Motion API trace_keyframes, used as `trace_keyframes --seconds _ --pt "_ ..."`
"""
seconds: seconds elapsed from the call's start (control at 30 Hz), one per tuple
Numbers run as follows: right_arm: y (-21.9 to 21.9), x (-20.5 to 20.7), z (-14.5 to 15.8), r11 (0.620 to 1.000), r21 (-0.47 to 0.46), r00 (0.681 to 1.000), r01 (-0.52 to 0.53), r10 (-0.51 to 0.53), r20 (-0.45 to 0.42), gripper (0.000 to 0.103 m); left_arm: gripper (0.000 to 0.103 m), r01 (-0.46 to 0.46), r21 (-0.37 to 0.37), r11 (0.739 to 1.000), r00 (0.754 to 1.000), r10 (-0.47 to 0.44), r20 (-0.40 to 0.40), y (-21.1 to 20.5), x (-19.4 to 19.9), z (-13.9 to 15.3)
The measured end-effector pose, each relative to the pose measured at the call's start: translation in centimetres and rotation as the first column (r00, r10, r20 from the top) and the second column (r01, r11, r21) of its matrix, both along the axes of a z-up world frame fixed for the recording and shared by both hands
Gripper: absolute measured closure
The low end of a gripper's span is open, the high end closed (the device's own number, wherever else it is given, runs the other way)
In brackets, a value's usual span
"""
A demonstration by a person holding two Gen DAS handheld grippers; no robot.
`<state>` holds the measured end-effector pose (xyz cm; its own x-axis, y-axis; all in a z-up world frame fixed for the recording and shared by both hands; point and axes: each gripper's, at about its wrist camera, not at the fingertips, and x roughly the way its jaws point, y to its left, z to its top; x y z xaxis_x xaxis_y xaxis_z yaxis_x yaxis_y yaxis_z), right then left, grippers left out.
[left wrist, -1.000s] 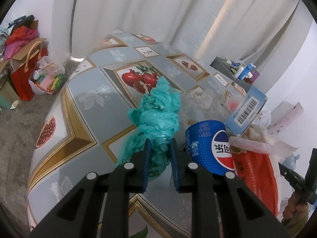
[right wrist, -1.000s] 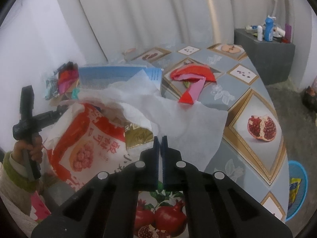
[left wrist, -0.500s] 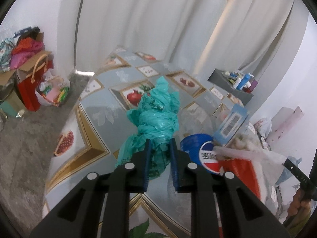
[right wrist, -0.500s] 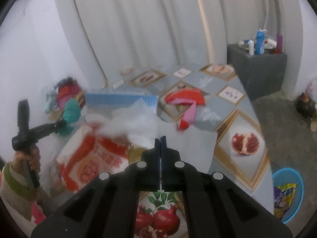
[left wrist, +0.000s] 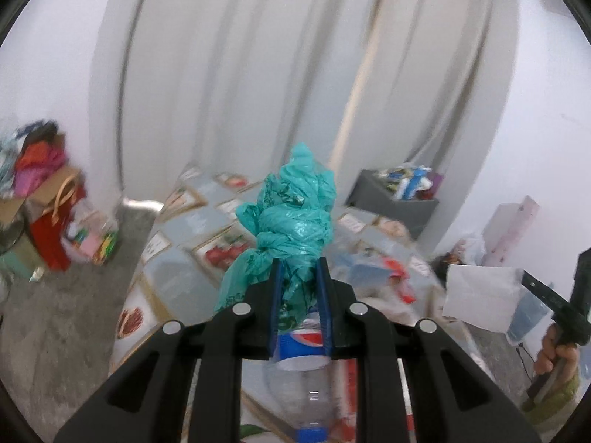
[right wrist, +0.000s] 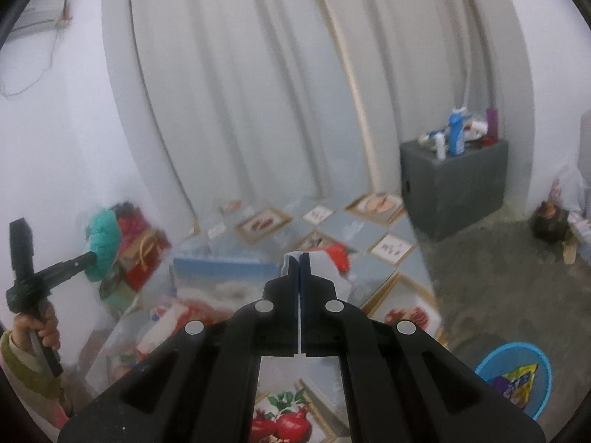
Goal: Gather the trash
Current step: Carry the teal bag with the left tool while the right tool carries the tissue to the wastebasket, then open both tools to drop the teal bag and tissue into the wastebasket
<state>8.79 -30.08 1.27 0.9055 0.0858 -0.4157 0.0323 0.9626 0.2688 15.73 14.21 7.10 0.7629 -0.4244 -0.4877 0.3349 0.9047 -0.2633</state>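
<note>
My left gripper (left wrist: 298,271) is shut on a crumpled teal plastic bag (left wrist: 291,214) and holds it high above the table; the bag also shows in the right wrist view (right wrist: 104,243). My right gripper (right wrist: 298,260) is shut on a white tissue sheet (right wrist: 325,269), seen hanging from it in the left wrist view (left wrist: 480,295). Below on the pomegranate-print table (left wrist: 173,258) lie a blue Pepsi cup (left wrist: 301,347), a clear plastic bottle (left wrist: 310,402), a red snack bag (right wrist: 192,310), a blue box (right wrist: 221,271) and a red wrapper (right wrist: 338,253).
A blue bin (right wrist: 517,380) with a wrapper inside stands on the floor at the right. A grey cabinet (right wrist: 454,188) with bottles stands by the curtain. Bags and boxes (left wrist: 48,221) are piled on the floor at the left.
Both grippers have risen well above the table, the left lifting the teal bag and the right lifting the tissue. The table and trash now look smaller and lower.
</note>
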Motion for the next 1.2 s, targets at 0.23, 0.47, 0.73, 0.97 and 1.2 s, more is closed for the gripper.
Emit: trace_keyframes --seconds 0.23,0.47,0.73,0.97,1.2 --pt "-4.2 -4.7 1.2 0.993 0.032 0.99 0.118 -0.12 0.08 0.103 0.086 0.223 -0.026 0.974 0.974 -0.222 0.056 -7.6 -2.4 3.6" --pt "-9.8 -10.5 0.2 0.962 0.074 0.96 0.263 -0.268 0.084 0.103 0.086 0.481 -0.019 0.876 0.876 -0.48 0.037 -19.6 -3.9 3.7" --pt "-16.3 -13.7 -4.7 0.902 0.105 0.908 0.419 -0.416 -0.052 0.103 0.086 0.71 -0.005 0.704 0.697 -0.704 -0.14 -35.9 -3.6 -1.7" --pt "-22.4 -12.0 -11.1 0.845 0.173 0.857 0.507 -0.473 -0.204 0.103 0.086 0.813 0.036 0.581 0.55 -0.745 -0.378 -49.0 -3.2 -8.9" --pt "-27.8 -9.7 -17.0 0.792 0.244 0.816 0.56 -0.475 -0.329 0.103 0.085 0.855 0.11 0.507 0.48 -0.693 -0.538 -58.8 -2.7 -15.5"
